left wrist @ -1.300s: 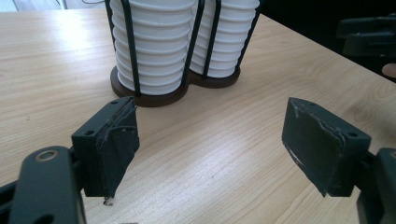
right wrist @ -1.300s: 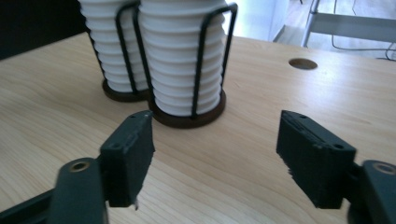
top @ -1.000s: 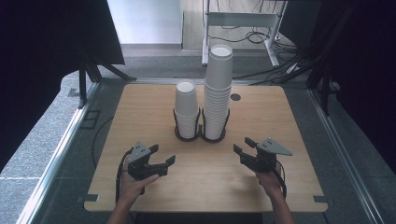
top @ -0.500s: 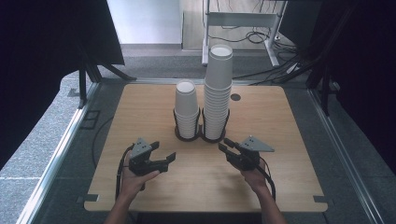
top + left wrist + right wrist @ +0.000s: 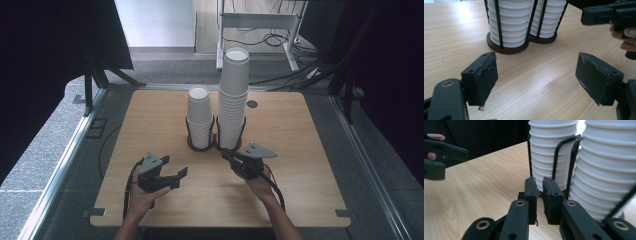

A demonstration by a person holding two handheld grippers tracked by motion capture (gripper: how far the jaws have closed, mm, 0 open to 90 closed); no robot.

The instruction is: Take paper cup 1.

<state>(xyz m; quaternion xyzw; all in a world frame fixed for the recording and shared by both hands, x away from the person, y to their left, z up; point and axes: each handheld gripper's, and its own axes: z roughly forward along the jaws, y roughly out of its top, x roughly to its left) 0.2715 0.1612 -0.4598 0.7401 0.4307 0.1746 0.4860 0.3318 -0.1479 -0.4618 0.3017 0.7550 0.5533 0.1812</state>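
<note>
Two stacks of white paper cups, a tall one point(image 5: 234, 95) and a short one point(image 5: 200, 112), stand in a black twin-ring wire holder point(image 5: 216, 145) mid-way across the light wooden worktop point(image 5: 310, 150). The cups look light, thin-walled, crushable and nested tight, so grip gently below the top rim. Right gripper point(image 5: 224, 151) sits by the holder base, its jaws just closing and almost together on nothing. Left gripper point(image 5: 175, 166) has its jaws spread, empty. There is open room all round and the edges are far.
</note>
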